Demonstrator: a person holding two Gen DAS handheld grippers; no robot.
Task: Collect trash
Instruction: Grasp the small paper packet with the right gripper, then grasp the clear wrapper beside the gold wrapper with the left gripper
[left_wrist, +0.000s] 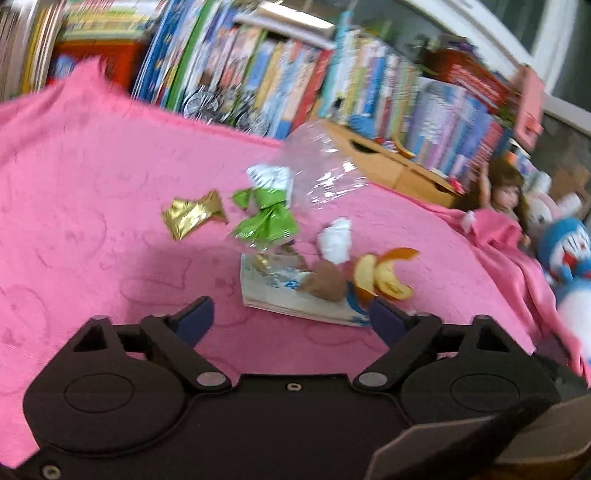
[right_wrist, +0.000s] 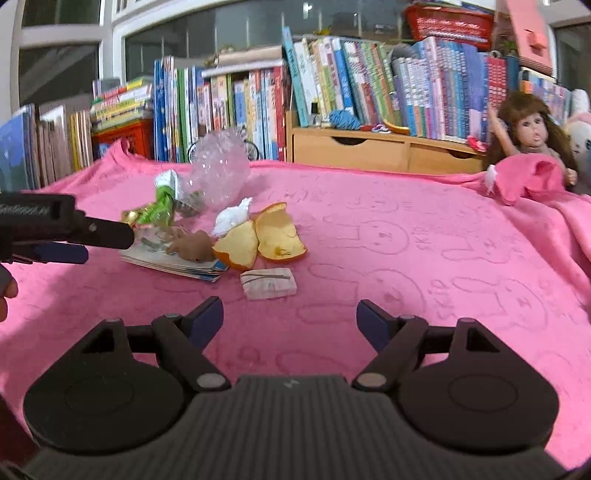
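Observation:
Trash lies in a cluster on the pink blanket (right_wrist: 369, 229): orange peel (right_wrist: 271, 238) (left_wrist: 384, 275), a white crumpled tissue (right_wrist: 234, 216) (left_wrist: 336, 240), a brown lump (right_wrist: 194, 247) (left_wrist: 327, 282), a green wrapper (left_wrist: 267, 216) (right_wrist: 160, 208), a gold wrapper (left_wrist: 192, 214), clear plastic (right_wrist: 221, 166) (left_wrist: 321, 166) and a small white packet (right_wrist: 269, 283). Some of it rests on a thin booklet (left_wrist: 295, 299) (right_wrist: 173, 262). My left gripper (left_wrist: 291, 317) is open just short of the booklet; the right wrist view shows the left gripper (right_wrist: 64, 240) at the left. My right gripper (right_wrist: 290, 319) is open, short of the packet.
Rows of books (right_wrist: 258, 99) and a wooden drawer box (right_wrist: 369, 149) stand behind the blanket. A doll (right_wrist: 532, 129) leans at the back right, with plush toys (left_wrist: 565, 251) beside it. A hand (right_wrist: 5, 295) shows at the left edge.

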